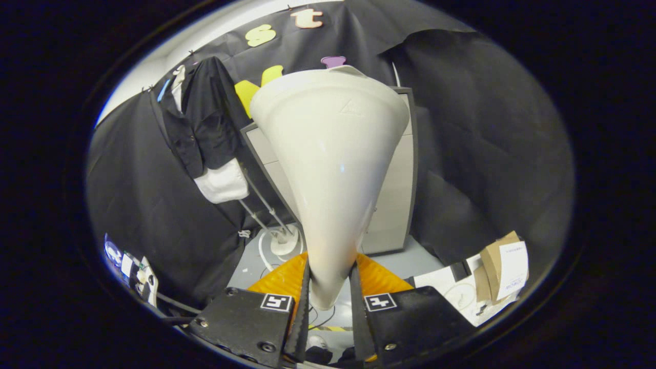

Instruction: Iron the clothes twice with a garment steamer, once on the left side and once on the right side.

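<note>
Between your gripper's (330,287) fingers sat the steamer head (330,154), pinched at its narrow neck, long axis running straight ahead; the dark shirt (205,123) hung beyond, off to the left, well apart

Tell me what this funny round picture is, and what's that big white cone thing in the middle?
The picture comes from a small camera riding on a hand-held gripper, a tool with two fingers that a person carries. The camera looks forward along those fingers, so they show at the bottom. Its lens bends everything, which is why the picture looks round.

The big white cone is a garment steamer head. Both fingers squeeze its narrow end, so the gripper is holding it, wide end pointing away.

Beyond it hangs a black jacket over something white, on a stand with a round base on the floor. That is the clothing to steam. Behind the steamer stands a grey cabinet, and a cardboard box sits off to the side.
</note>
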Demonstrator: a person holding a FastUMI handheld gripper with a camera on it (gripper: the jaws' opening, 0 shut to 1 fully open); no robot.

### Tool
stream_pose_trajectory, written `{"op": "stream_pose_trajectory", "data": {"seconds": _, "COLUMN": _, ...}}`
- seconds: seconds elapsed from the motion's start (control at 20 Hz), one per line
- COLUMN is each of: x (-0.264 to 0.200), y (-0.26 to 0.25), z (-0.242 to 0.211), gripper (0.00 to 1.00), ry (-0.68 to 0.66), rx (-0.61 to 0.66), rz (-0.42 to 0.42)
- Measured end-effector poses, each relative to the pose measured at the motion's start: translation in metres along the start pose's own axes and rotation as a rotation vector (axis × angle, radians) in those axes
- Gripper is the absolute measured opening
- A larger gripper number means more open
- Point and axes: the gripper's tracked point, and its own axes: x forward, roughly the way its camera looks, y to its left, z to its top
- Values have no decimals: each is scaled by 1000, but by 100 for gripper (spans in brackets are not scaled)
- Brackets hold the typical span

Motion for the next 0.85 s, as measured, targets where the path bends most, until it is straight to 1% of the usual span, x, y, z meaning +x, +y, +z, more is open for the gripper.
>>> {"op": "stream_pose_trajectory", "data": {"seconds": 0.1, "x": -7, "y": 15, "z": 3, "gripper": 38, "ry": -11, "rx": -13, "rz": -9}}
{"op": "stream_pose_trajectory", "data": {"seconds": 0.25, "x": -61, "y": 28, "z": 6, "gripper": 38, "ry": -24, "rx": -13, "rz": -15}}
{"op": "stream_pose_trajectory", "data": {"seconds": 0.4, "x": -71, "y": 41, "z": 15, "gripper": 38, "ry": -33, "rx": -11, "rz": -17}}
{"op": "stream_pose_trajectory", "data": {"seconds": 0.6, "x": -66, "y": 47, "z": 25, "gripper": 38, "ry": -37, "rx": -19, "rz": -23}}
{"op": "stream_pose_trajectory", "data": {"seconds": 0.85, "x": -72, "y": 51, "z": 41, "gripper": 38, "ry": -46, "rx": -33, "rz": -23}}
